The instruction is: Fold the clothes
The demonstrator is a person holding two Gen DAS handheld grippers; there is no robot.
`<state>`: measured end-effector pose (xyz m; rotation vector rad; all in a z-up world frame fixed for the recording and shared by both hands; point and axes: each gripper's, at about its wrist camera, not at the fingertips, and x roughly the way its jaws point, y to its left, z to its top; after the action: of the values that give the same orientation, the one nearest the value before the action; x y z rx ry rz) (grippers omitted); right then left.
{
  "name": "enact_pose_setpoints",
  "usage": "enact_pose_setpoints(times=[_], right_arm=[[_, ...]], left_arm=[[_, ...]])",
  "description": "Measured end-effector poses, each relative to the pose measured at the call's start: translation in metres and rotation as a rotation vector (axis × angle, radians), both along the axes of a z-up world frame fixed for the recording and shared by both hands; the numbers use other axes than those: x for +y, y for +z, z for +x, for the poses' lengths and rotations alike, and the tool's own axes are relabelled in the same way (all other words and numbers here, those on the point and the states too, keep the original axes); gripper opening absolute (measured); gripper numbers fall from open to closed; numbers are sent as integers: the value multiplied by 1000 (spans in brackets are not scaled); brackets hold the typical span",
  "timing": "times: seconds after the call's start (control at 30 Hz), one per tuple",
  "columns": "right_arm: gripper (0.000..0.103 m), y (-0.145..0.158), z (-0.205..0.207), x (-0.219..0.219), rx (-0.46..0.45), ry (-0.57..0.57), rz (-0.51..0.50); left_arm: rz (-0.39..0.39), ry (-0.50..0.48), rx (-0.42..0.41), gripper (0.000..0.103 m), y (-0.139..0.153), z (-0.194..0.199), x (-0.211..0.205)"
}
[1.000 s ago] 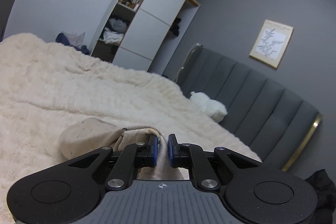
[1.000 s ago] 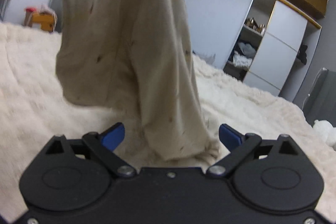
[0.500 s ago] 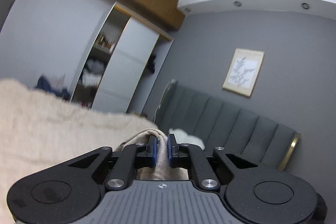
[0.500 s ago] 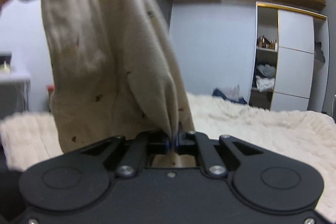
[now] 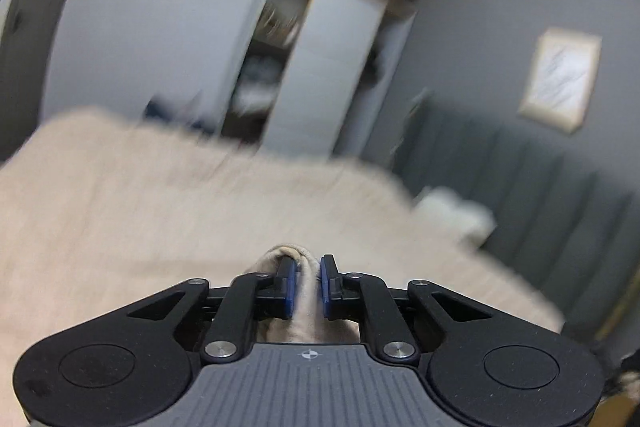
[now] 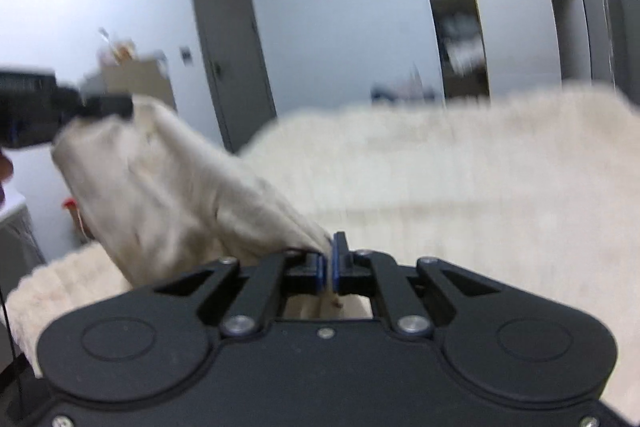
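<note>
A beige garment (image 6: pixel 172 187) with small dark specks hangs stretched between my two grippers above the bed. My right gripper (image 6: pixel 328 259) is shut on its lower edge. In the right wrist view my left gripper (image 6: pixel 120 107) holds the garment's upper corner at the far left. In the left wrist view a fold of the garment (image 5: pixel 306 291) sits between the blue pads of my left gripper (image 5: pixel 308 267), whose jaws are opening while the cloth still fills the gap. Both views are blurred by motion.
A fluffy cream bed cover (image 5: pixel 160 207) spreads below both grippers. Behind it stand a white wardrobe (image 5: pixel 328 67) with open shelves, a grey padded headboard (image 5: pixel 520 163) with a white plush toy (image 5: pixel 456 211), and a grey door (image 6: pixel 228 47).
My right gripper went from open to shut on the garment's lower edge, then rose and rolled. My left gripper swung up and back down. The garment now slants between them instead of hanging straight.
</note>
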<state>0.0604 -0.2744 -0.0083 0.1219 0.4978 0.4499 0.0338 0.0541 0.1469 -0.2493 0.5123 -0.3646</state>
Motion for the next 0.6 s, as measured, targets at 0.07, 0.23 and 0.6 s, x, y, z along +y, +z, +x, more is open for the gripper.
enact_pose_setpoints(times=[0.07,0.23,0.6], right_arm=[[5,-36,11,-1,78,-24,-38],[16,-97,14,-7,170,-92,-162],[52,-58,-3,63,44,108,-419]], left_arm=[[41,6,103,24,-45,17,-4],[24,24,241,46,-118,31,6],[21,50,151,67,-162,73,35]])
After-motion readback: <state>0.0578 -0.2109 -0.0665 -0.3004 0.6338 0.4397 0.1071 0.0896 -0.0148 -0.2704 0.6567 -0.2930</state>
